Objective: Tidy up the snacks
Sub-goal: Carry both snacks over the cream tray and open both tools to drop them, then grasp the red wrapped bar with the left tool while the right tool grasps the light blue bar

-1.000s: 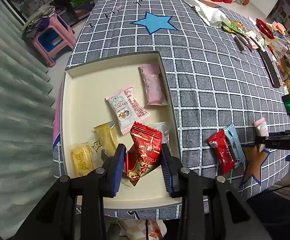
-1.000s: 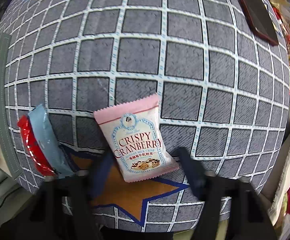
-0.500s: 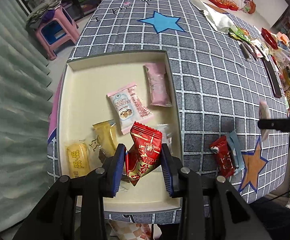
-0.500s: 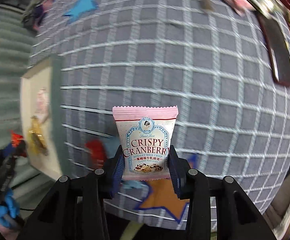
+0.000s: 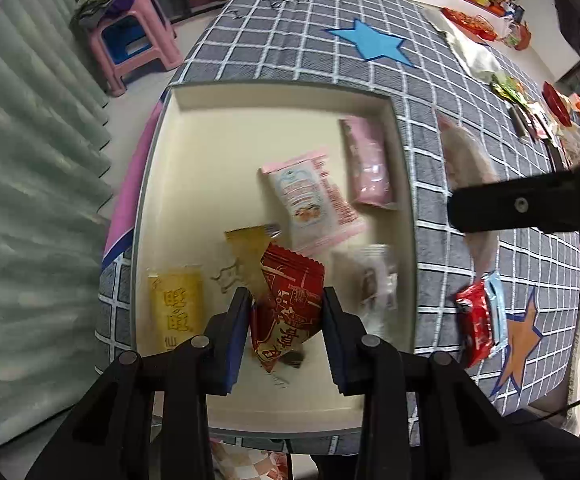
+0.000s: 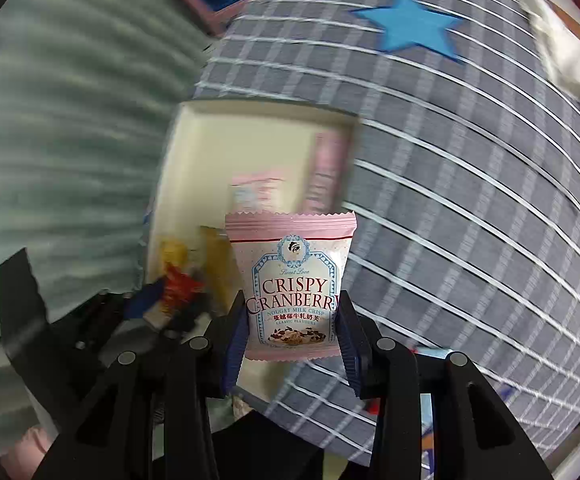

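My left gripper (image 5: 285, 334) is shut on a red snack packet (image 5: 286, 308) and hangs low over the cream tray (image 5: 194, 152). In the tray lie a pink cranberry packet (image 5: 310, 200), a pink bar (image 5: 368, 164), two yellow packets (image 5: 176, 308) and a clear-wrapped sweet (image 5: 372, 280). My right gripper (image 6: 292, 334) is shut on a pink Crispy Cranberry packet (image 6: 292, 284), held upright above the table near the tray's (image 6: 210, 148) right side. In the left wrist view that gripper's dark finger (image 5: 522, 204) and its blurred packet (image 5: 466, 156) come in from the right.
A red packet (image 5: 474, 324) and a light blue one (image 5: 496, 308) lie on the checked tablecloth (image 5: 470, 92) by an orange star. More snacks and a dark flat object sit along the far right edge. A pink stool (image 5: 130, 40) stands on the floor beyond the table.
My right gripper lifted the cranberry packet off the cloth and carried it left toward the tray, rolling as it went. My left gripper sank a little over the tray with the red packet.
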